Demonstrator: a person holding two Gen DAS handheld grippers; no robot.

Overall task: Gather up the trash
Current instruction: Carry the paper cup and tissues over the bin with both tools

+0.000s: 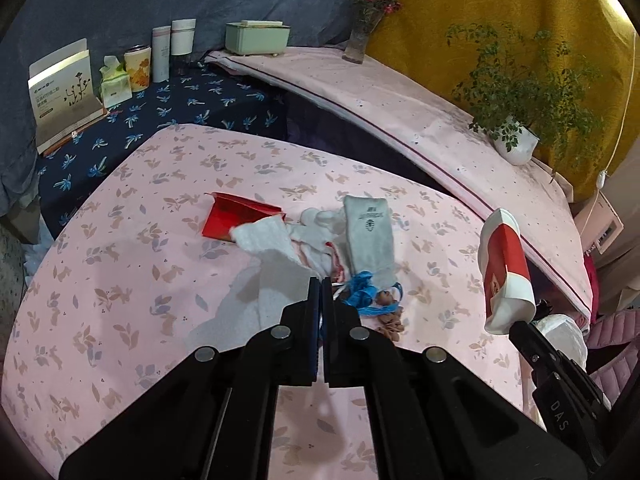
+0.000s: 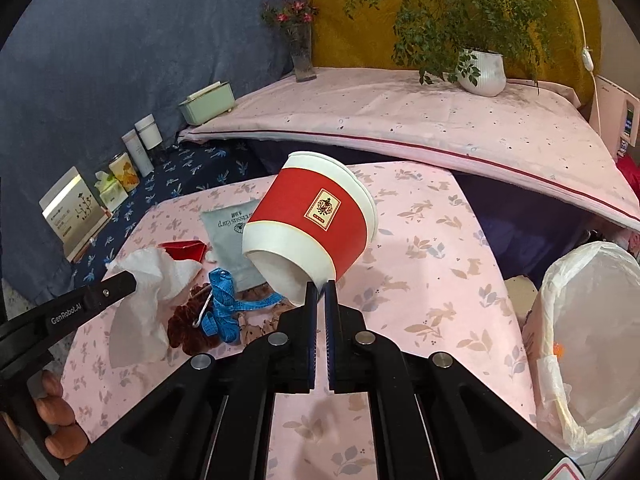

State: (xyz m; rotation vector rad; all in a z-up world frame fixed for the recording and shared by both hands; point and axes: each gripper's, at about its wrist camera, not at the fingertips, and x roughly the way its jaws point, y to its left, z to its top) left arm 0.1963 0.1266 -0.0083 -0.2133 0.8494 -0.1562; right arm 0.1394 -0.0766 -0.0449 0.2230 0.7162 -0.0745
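Observation:
My right gripper is shut on the bottom rim of a red and white paper cup and holds it tilted above the pink table; the cup also shows in the left wrist view. My left gripper is shut, with white crumpled tissue right at its tips; whether it grips the tissue I cannot tell. In the right wrist view the tissue hangs by the left gripper's finger. Trash lies on the table: a red wrapper, a grey sachet, blue ribbon.
A bin lined with a white bag stands at the table's right edge. A potted plant, flower vase, green box and several containers stand at the back. Brown scraps lie by the ribbon.

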